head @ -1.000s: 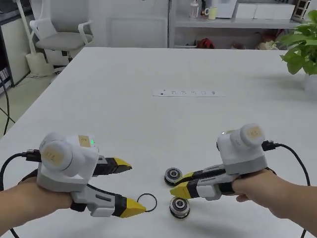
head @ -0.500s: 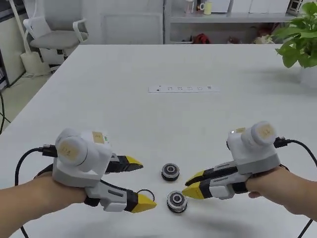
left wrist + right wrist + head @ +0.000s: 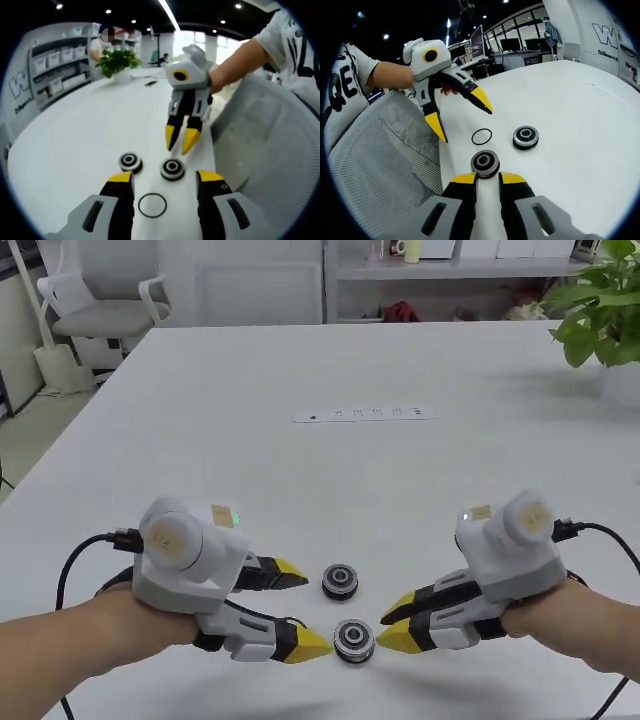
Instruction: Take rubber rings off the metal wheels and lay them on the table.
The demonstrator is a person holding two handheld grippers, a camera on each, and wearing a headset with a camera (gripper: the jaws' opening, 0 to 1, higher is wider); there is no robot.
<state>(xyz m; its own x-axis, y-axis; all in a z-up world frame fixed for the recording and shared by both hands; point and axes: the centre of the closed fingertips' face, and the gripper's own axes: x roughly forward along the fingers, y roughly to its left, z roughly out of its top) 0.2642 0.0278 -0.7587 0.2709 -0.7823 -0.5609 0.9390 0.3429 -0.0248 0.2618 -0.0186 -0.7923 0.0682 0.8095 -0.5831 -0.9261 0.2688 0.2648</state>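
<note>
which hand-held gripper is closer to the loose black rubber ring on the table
Left. The black rubber ring lies between the open jaws of the left hand-held gripper; the right hand-held gripper is across from it, past a metal wheel.

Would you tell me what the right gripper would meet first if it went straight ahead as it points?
Most likely the nearer wheel, lying on the table just ahead of the right gripper and its tips; the gap looks short, though depth is hard to judge.
</note>
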